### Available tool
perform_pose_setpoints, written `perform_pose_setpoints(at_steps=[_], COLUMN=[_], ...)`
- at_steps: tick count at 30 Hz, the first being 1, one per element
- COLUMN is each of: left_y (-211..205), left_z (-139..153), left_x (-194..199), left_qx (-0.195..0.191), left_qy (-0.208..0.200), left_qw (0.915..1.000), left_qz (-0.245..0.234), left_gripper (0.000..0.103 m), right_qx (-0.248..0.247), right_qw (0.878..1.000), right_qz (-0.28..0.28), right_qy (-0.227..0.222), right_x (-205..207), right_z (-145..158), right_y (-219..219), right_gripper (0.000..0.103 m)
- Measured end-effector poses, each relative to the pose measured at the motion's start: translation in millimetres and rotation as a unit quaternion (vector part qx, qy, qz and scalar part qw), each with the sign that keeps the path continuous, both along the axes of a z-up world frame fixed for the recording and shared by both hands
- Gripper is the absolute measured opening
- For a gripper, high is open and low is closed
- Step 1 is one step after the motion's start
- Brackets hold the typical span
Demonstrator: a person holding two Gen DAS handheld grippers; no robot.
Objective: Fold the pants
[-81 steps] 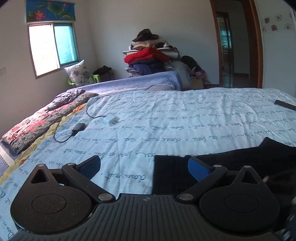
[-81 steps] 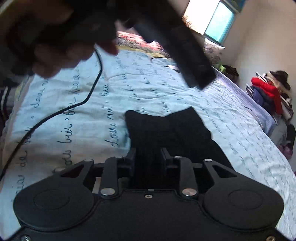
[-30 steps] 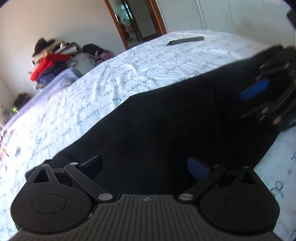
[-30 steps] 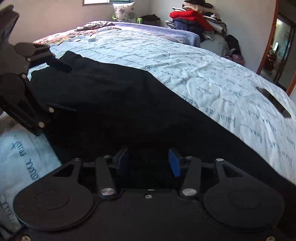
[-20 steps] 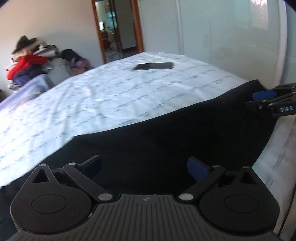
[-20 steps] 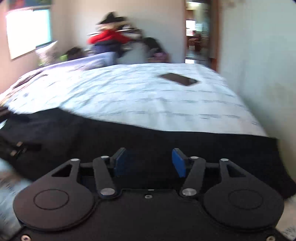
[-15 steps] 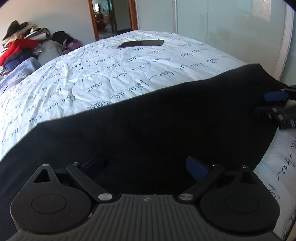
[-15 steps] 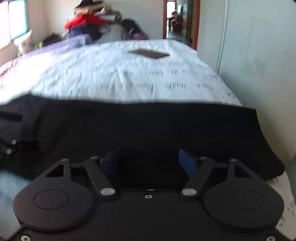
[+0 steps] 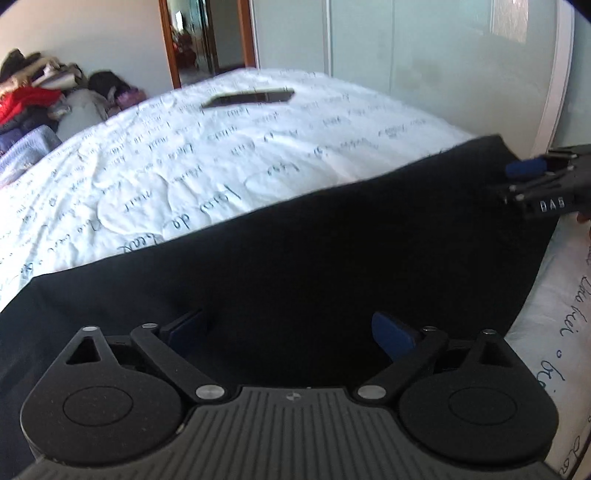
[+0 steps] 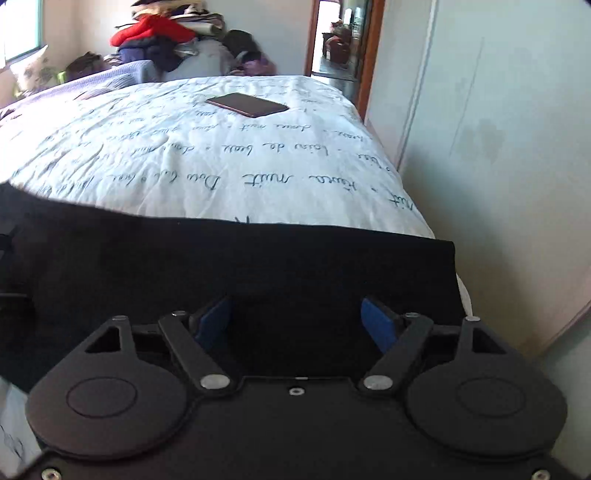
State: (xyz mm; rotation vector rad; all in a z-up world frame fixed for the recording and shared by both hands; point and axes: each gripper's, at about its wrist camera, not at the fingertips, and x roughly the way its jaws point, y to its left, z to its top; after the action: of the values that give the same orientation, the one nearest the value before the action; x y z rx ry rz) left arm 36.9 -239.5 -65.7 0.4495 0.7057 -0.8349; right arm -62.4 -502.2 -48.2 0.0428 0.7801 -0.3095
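Black pants (image 9: 332,258) lie spread flat across the near part of a bed — a white quilt (image 9: 221,155) printed with looping script. In the left wrist view, the left gripper (image 9: 291,332) sits low over the dark cloth with its blue-padded fingers wide apart, nothing between them. At the far right of that view the right gripper (image 9: 532,177) appears side-on near the pants' far corner. In the right wrist view, the right gripper (image 10: 295,321) also has its fingers spread, poised over the pants' near edge; whether the pads touch the fabric is hard to tell. A dark phone (image 10: 247,104) lies on the quilt further off, well apart from the pants. Beyond the bed — a heap of clothes (image 10: 159,33) against the far wall and a wooden doorframe (image 10: 369,55).
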Motion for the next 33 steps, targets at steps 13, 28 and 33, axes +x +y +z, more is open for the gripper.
perform_pose_setpoints(at_steps=[13,28,33], left_y=[-42.3,-65.1,-65.1], left_z=[2.9,3.4,1.4], left_x=[-10.5,-23.3,-28.6], left_qx=[0.008,0.004,0.007], left_qy=[-0.027,-0.055,-0.061], left_qw=[0.999,0.9973,0.9966], left_qz=[-0.035,-0.048,-0.054], left_gripper=[0.098,0.099,0.1], right_qx=[0.064,-0.018,0.221], right_qw=[0.994,0.985,0.931], right_qz=[-0.083,-0.155,-0.221], right_qy=[-0.041,-0.076,-0.189], right_x=[4.8,-82.1,-130.9], right_z=[0.2,18.7,9.1], right_y=[-80.2,-40.0,-68.0], right_gripper=[0.079,0.085,0.084])
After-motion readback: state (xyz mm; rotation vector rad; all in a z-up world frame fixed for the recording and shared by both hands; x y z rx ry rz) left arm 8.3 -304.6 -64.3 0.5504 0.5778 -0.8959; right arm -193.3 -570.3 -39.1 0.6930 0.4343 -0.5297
